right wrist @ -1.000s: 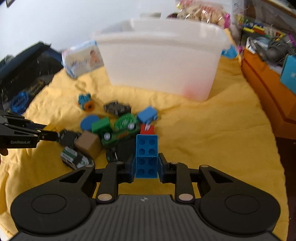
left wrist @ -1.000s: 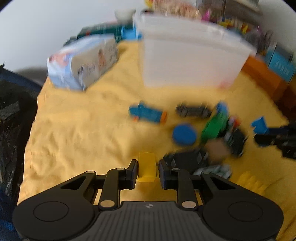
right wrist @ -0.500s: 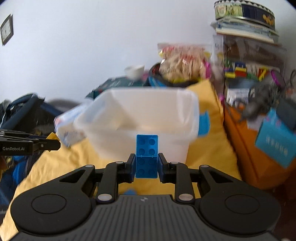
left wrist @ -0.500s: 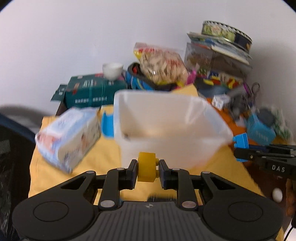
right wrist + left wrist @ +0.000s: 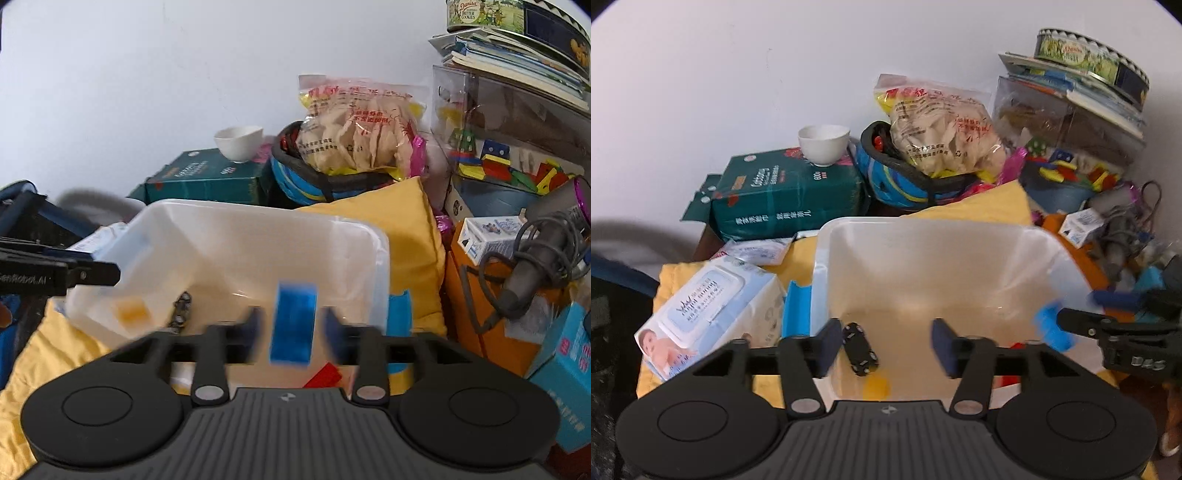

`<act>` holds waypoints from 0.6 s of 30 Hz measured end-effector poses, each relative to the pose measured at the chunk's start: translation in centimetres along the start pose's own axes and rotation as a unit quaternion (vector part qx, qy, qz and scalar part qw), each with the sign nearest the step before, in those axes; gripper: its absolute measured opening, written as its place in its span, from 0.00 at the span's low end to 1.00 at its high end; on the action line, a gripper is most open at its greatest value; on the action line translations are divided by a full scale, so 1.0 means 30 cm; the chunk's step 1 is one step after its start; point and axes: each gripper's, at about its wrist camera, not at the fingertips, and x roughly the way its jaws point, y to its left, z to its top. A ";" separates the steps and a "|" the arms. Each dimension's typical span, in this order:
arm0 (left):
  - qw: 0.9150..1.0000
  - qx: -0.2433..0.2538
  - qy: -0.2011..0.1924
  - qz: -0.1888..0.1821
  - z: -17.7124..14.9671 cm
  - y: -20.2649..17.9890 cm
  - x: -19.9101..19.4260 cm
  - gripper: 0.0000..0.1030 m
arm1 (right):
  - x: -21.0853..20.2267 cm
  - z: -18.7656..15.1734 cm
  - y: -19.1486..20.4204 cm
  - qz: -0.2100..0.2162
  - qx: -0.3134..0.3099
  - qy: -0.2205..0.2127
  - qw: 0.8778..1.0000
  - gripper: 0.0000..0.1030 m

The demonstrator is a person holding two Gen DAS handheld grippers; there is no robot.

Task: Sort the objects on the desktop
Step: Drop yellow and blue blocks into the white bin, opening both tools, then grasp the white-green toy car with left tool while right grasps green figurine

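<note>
A translucent white bin (image 5: 923, 236) stands on the yellow cloth; it also shows in the right wrist view (image 5: 258, 221). My left gripper (image 5: 884, 345) is open over the bin's near edge. A yellow block (image 5: 875, 386) lies blurred in the bin below it, beside a black toy car (image 5: 860, 349). My right gripper (image 5: 291, 326) is open over the bin. A blue brick (image 5: 293, 328), blurred, is between its parted fingers, which stand clear of it. The yellow block (image 5: 131, 310) and the car (image 5: 181, 308) show through the bin wall. A red piece (image 5: 325, 374) lies in the bin.
A wet-wipes pack (image 5: 709, 314) lies left of the bin. A green tissue box (image 5: 786, 192) with a white bowl (image 5: 823, 144) stands behind. A snack bag (image 5: 942, 129), a helmet, books, a cookie tin (image 5: 1093, 59) and an orange box (image 5: 491, 295) crowd the back and right.
Both grippers have opened over the bin. The yellow block has dropped from the left gripper into the bin; the blue brick has come loose from the right gripper's fingers.
</note>
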 end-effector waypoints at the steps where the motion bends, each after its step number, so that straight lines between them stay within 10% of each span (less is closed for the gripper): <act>1: 1.000 0.010 -0.001 0.006 -0.010 -0.005 0.001 0.60 | -0.003 -0.003 0.003 -0.004 -0.010 -0.007 1.000 0.70; 10: 0.999 0.005 -0.030 -0.024 -0.180 0.045 -0.197 0.61 | -0.232 -0.154 0.072 0.072 -0.045 -0.044 0.995 0.72; 18: 0.998 0.041 0.029 -0.035 -0.569 0.057 -0.331 0.66 | -0.411 -0.595 0.279 0.193 -0.134 0.082 0.968 0.64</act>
